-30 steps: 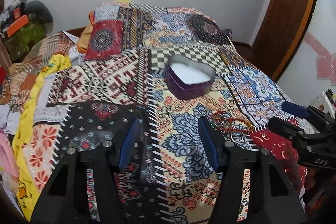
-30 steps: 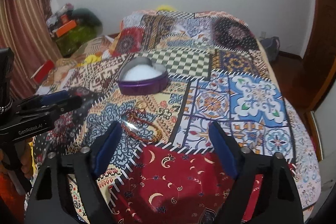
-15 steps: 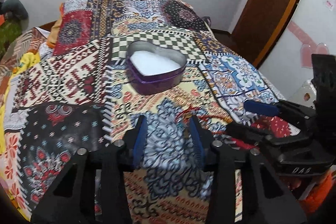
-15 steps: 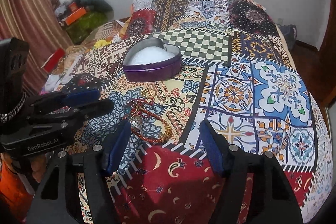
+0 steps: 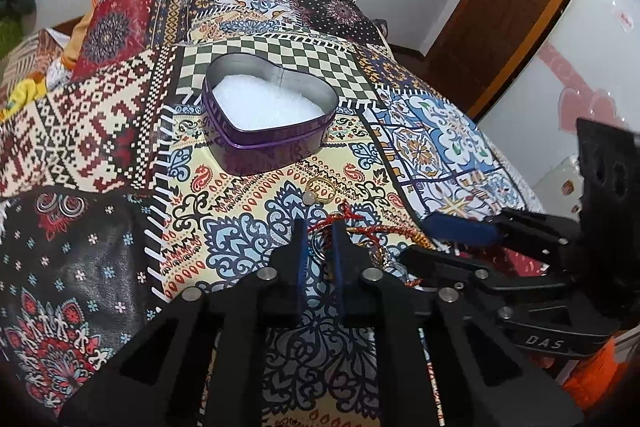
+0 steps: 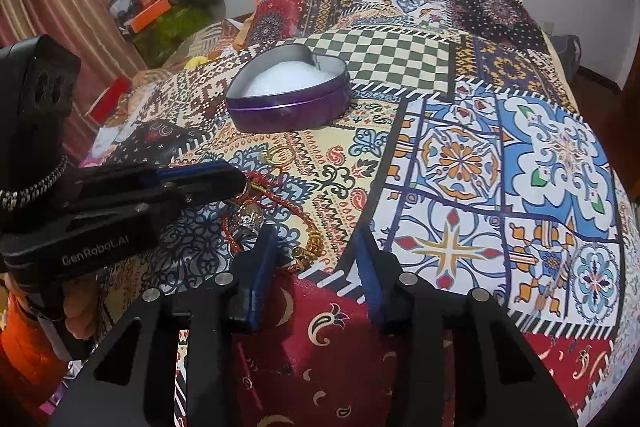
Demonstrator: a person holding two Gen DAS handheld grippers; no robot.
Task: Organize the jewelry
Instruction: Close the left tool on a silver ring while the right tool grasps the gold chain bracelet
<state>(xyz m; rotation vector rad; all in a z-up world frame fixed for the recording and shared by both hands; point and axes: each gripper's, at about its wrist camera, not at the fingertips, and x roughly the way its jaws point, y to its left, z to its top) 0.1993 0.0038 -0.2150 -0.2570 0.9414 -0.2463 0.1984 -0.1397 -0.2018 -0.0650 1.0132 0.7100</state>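
A purple heart-shaped tin (image 5: 264, 131) with white padding stands open on the patchwork bedspread; it also shows in the right wrist view (image 6: 288, 103). A tangle of jewelry lies before it: a red cord bracelet (image 6: 280, 205), a gold chain (image 6: 314, 243), a gold ring (image 5: 320, 191). My left gripper (image 5: 318, 233) has narrowed around a piece at the pile's left edge, a small gap still between its pads. My right gripper (image 6: 314, 247) is open, low over the pile's near right side, holding nothing.
The bedspread (image 6: 500, 163) covers the whole bed, its right edge near a wooden door (image 5: 516, 11). Clutter and a curtain (image 6: 60, 3) stand at the left of the room. Pillows (image 5: 116, 27) lie at the head.
Both grippers moved forward and down to the jewelry pile. The left gripper's jaws closed from wide to nearly shut. The right gripper's jaws narrowed somewhat.
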